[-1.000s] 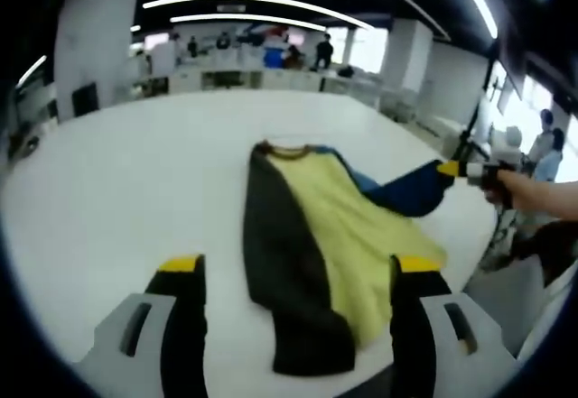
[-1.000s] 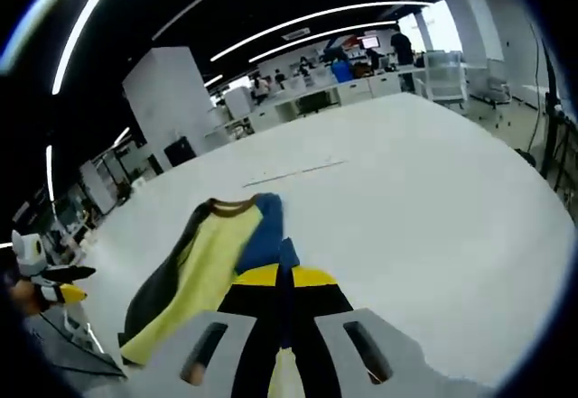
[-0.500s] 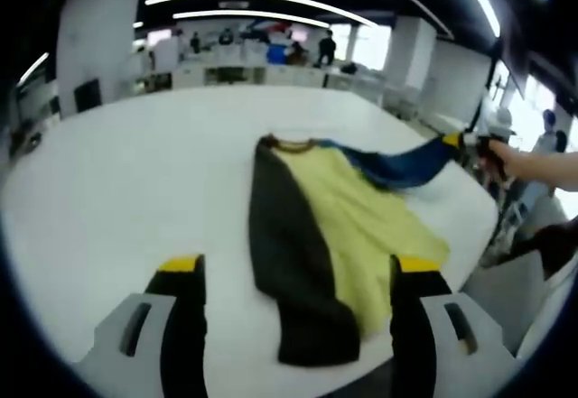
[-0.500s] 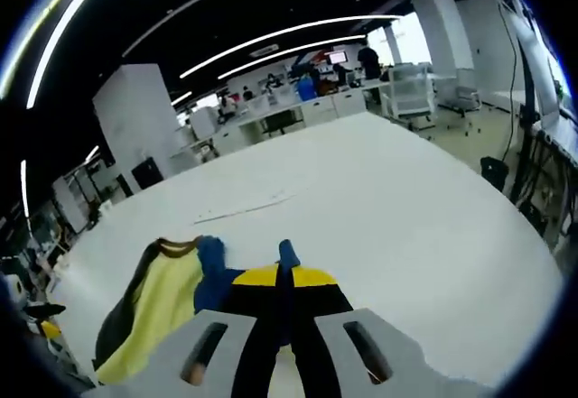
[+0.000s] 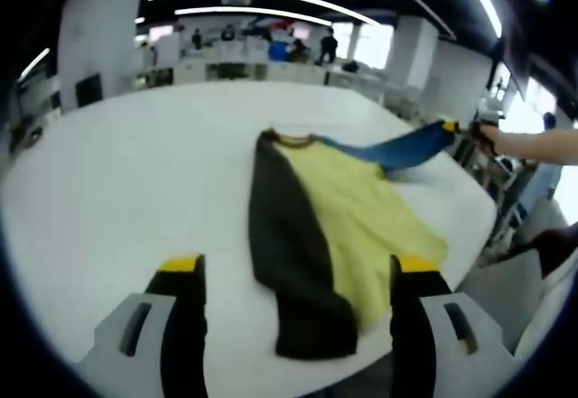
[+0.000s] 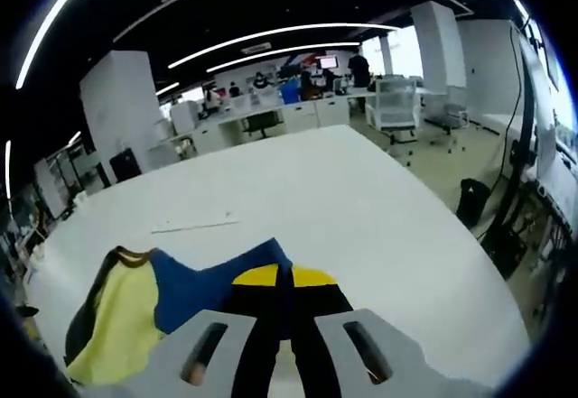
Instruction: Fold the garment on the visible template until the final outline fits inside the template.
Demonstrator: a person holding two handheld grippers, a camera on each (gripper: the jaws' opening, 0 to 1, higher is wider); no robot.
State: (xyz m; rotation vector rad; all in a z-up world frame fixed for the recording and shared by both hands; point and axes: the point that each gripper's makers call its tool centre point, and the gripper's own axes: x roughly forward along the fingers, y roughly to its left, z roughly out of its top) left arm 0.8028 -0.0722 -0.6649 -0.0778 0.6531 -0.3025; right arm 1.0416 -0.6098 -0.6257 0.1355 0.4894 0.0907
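left gripper view: one garment (image 5: 334, 226), yellow with a dark sleeve and a blue sleeve (image 5: 393, 150), is spread on one white table (image 5: 135, 172), with desks (image 5: 235, 71) seen far behind. the left gripper (image 5: 298, 276) is held wide open and empty nearby. the blue sleeve is clamped by the right gripper (image 6: 282, 281), jaws closed, and stretched out rightward.

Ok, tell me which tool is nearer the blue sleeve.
Right. The right tool is shut on the blue fabric sleeve, pulling it outward; the left tool hovers open at the garment's hem, well away.
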